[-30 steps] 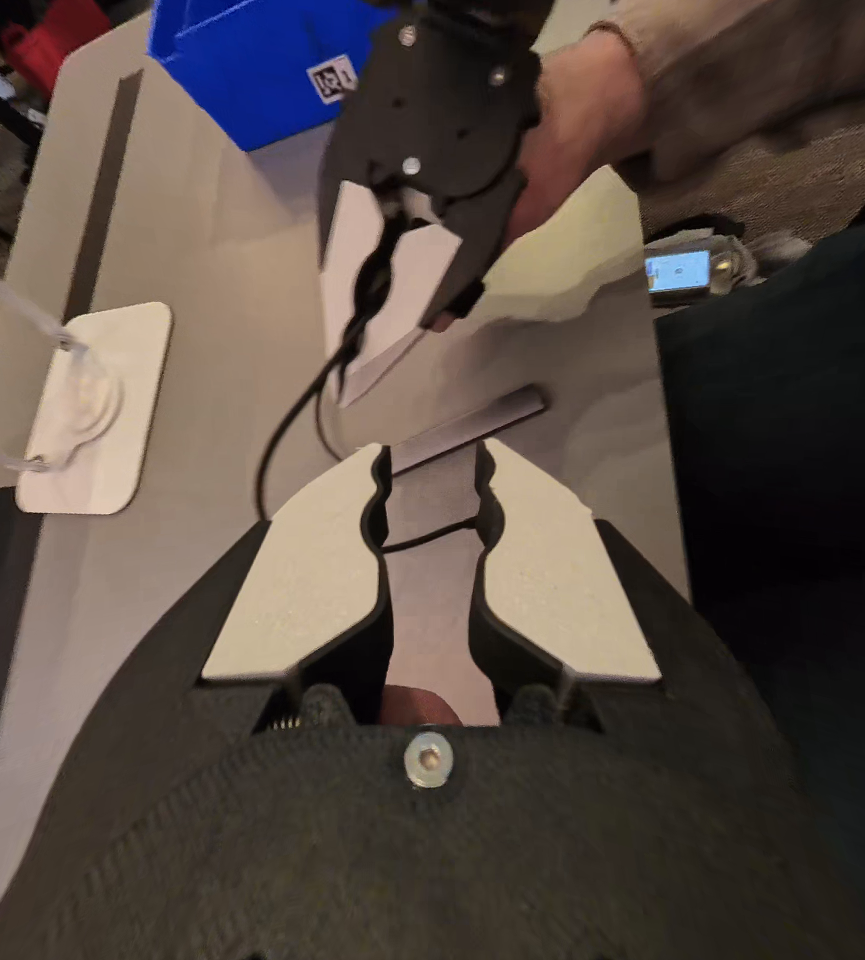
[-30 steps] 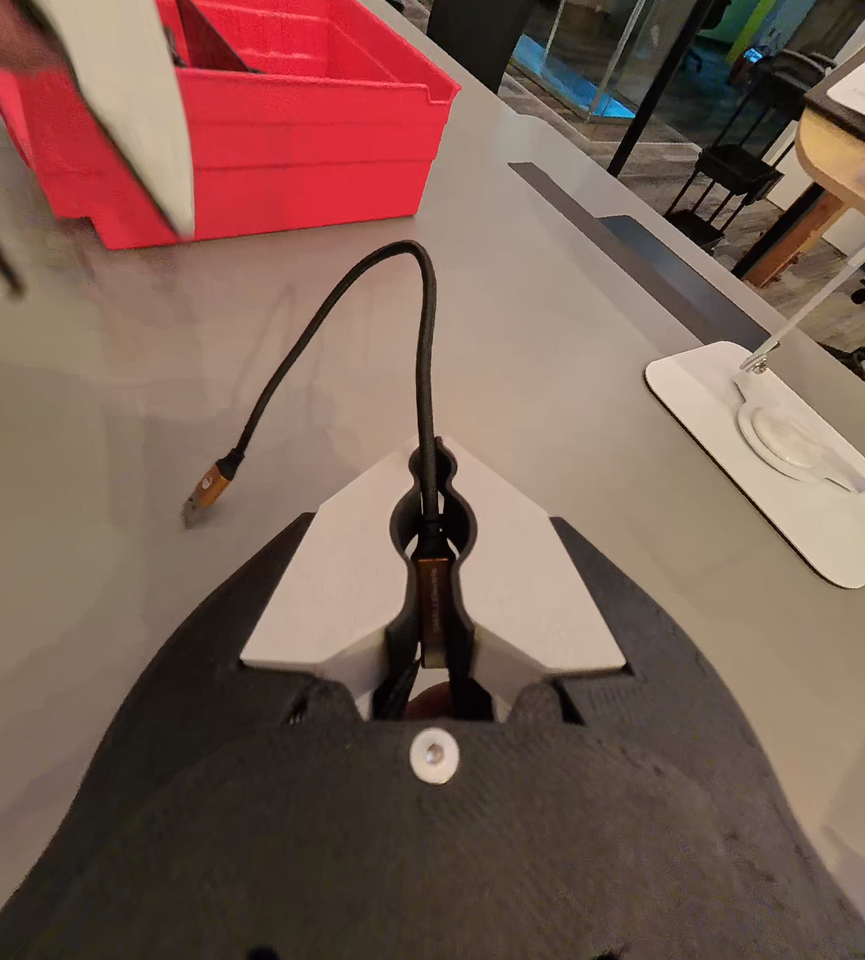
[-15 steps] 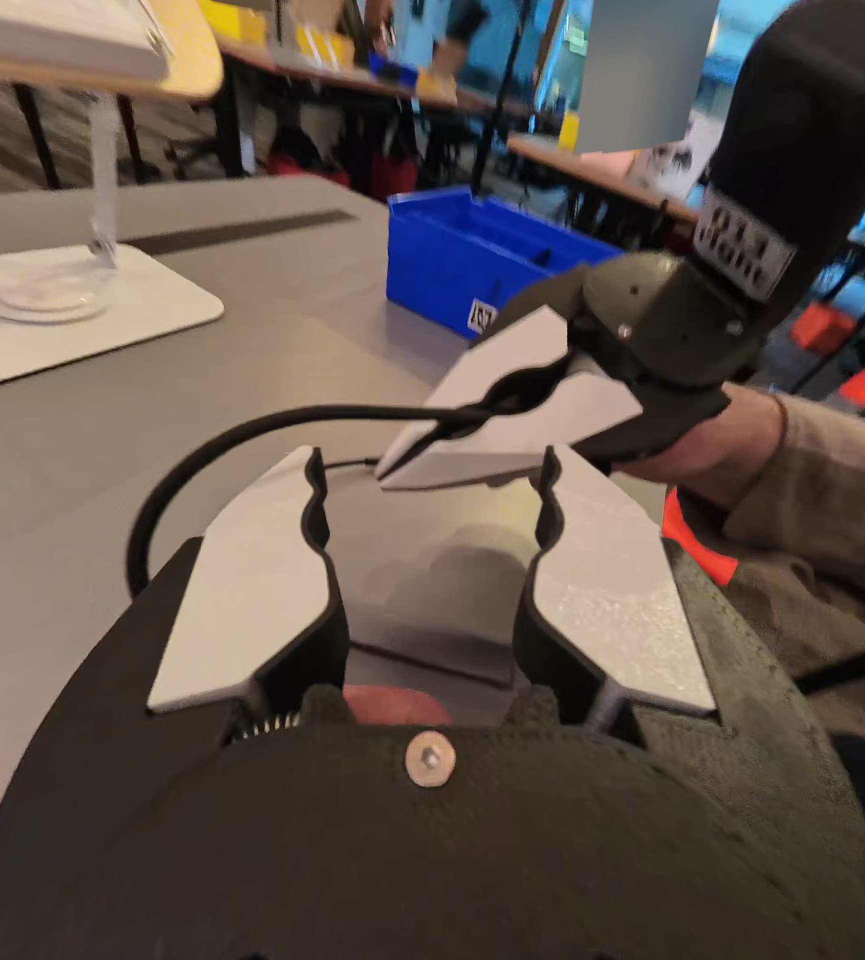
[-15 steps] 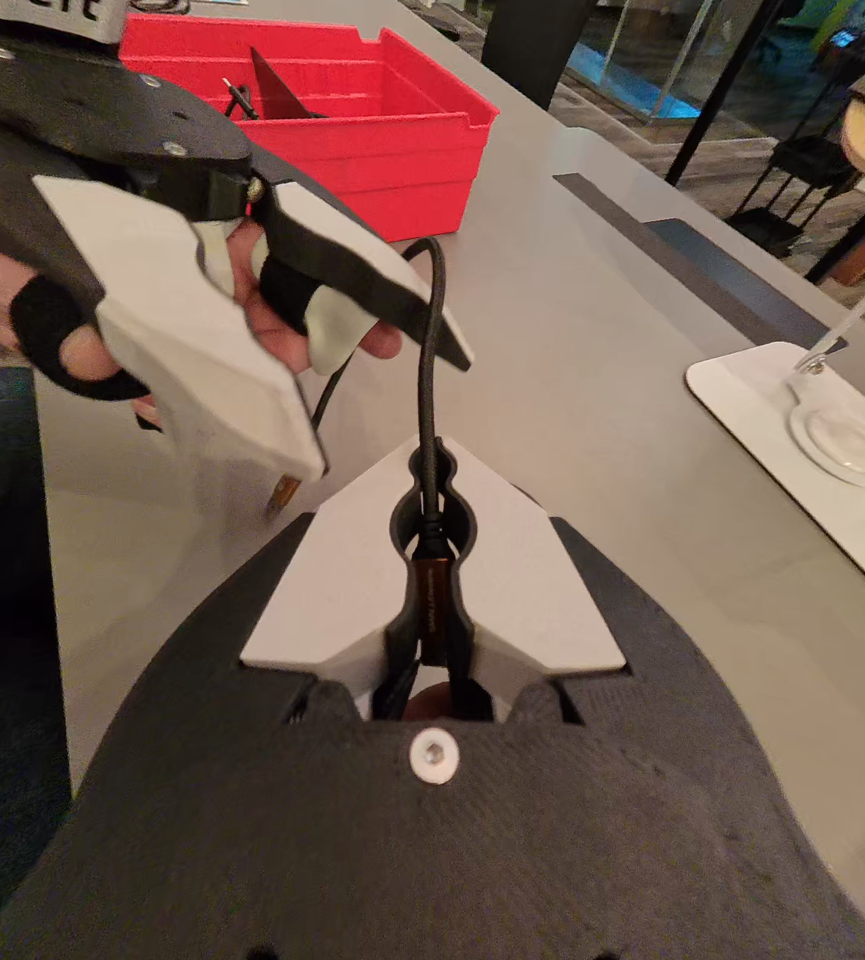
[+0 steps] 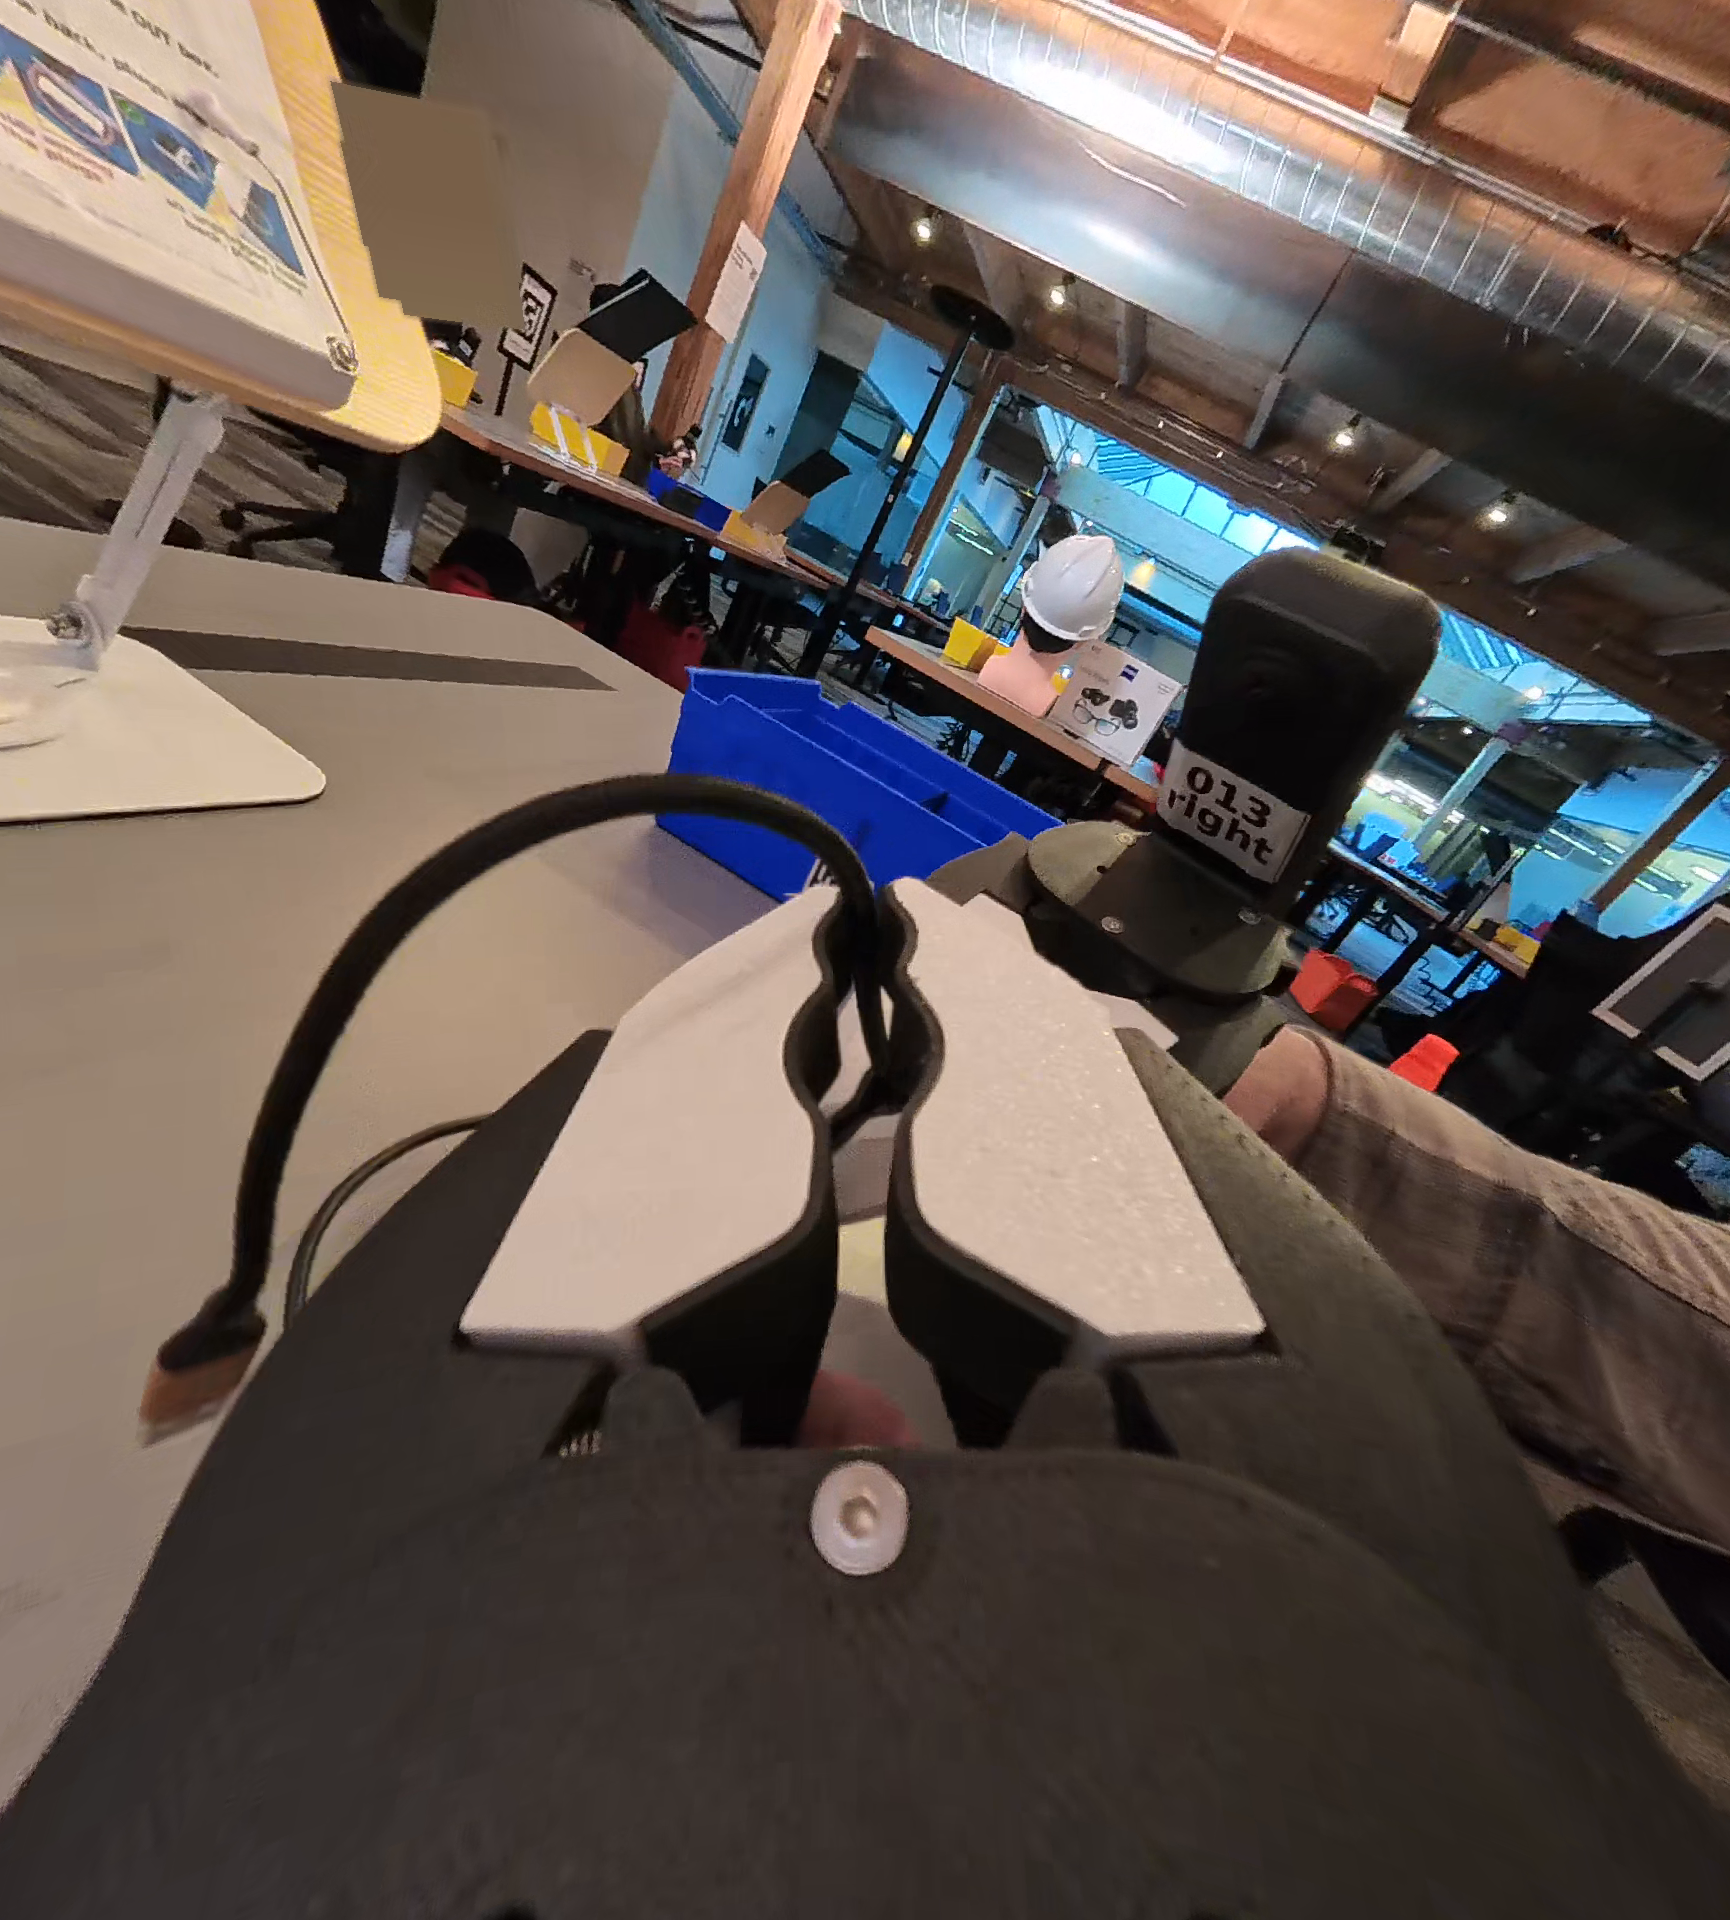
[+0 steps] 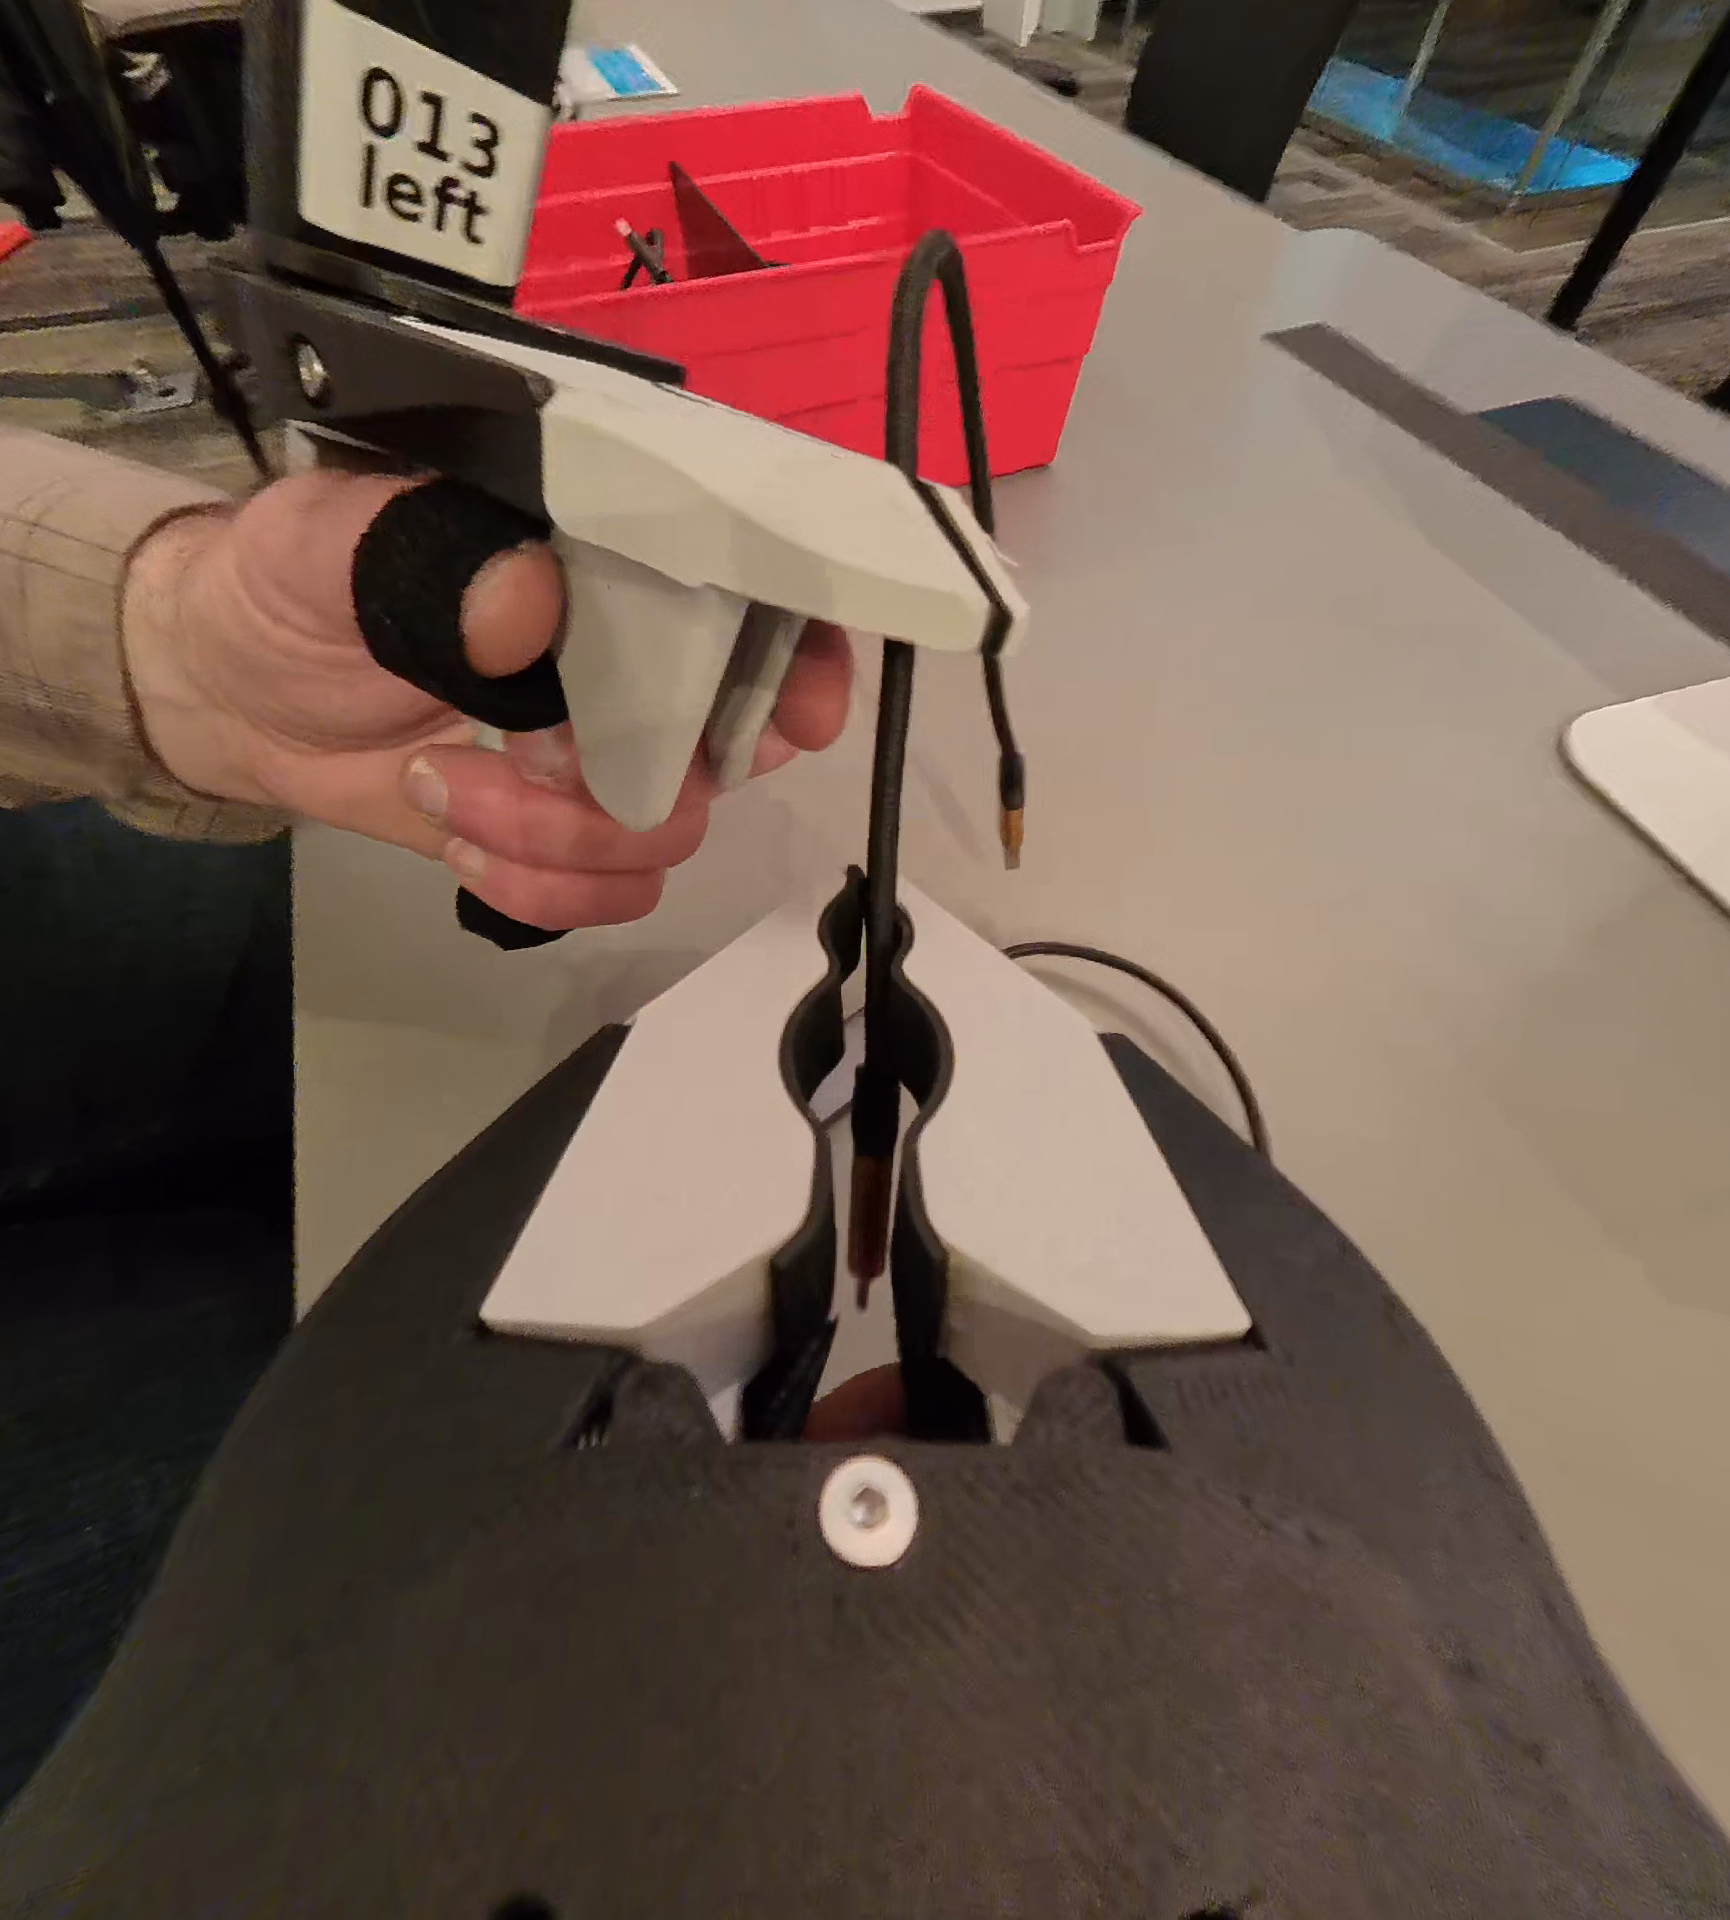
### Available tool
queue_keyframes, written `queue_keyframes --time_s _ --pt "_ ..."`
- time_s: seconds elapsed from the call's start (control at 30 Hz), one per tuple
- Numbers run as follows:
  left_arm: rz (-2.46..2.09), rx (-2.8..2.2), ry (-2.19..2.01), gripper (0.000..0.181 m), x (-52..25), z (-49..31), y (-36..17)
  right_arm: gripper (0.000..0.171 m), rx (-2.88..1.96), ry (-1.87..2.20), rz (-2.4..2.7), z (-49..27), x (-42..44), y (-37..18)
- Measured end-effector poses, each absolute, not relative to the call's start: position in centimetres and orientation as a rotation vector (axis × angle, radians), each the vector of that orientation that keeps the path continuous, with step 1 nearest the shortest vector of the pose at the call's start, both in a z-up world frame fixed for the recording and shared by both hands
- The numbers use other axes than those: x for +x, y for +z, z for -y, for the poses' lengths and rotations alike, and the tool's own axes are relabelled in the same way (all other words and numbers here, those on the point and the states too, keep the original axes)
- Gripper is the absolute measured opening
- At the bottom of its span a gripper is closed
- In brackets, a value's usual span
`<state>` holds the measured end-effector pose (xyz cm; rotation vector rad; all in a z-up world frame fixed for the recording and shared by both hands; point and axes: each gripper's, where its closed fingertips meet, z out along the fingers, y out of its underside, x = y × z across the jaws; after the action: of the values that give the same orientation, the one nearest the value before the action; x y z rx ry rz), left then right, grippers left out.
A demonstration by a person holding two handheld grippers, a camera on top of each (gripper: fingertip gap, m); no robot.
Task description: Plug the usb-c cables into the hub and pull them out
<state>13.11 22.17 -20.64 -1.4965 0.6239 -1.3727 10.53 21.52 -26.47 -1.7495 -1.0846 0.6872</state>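
Note:
A black braided usb-c cable [image 6: 887, 727] runs between both grippers above the grey table [image 6: 1360, 935]. My right gripper [image 6: 866, 920] is shut on it, with one copper-coloured plug [image 6: 866, 1195] lying between its fingers. The cable rises, loops over, and passes through my left gripper [image 6: 991, 613], which is shut on it. The other plug [image 6: 1012, 821] hangs free below. In the left wrist view my left gripper [image 5: 863, 925] pinches the cable [image 5: 528, 831], and the free plug [image 5: 201, 1371] dangles at the left. The right gripper's black body [image 5: 1152, 914] sits just behind. I cannot make out the hub.
A red bin [image 6: 840, 312] stands behind the left gripper. A blue bin [image 5: 819, 769] stands beyond the right one. A white stand base [image 5: 113, 748] lies on the table and also shows in the right wrist view [image 6: 1723, 790]. A thin black wire [image 6: 1173, 997] lies on the table.
My left gripper was open beside the cable and has now shut on it, tilting upward. The free plug has lifted off the table. My right gripper keeps its hold.

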Motion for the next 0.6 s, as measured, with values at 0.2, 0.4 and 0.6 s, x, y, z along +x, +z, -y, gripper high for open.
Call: queue_keyframes --time_s 0.2,0.4,0.6 --pt "-0.468 -1.463 -1.323 0.003 11.0 -24.0 -18.1 0.036 -1.704 0.464 1.056 -22.7 12.1 -25.1" --pt "-0.368 -1.443 -1.259 0.004 9.6 -25.2 -16.6 0.021 -1.603 0.238 1.051 -23.2 13.1 -23.8" --pt "-0.317 -1.452 -1.251 0.004 9.4 -25.0 -16.1 0.022 -1.539 -0.045 1.06 -24.3 13.6 -23.2"
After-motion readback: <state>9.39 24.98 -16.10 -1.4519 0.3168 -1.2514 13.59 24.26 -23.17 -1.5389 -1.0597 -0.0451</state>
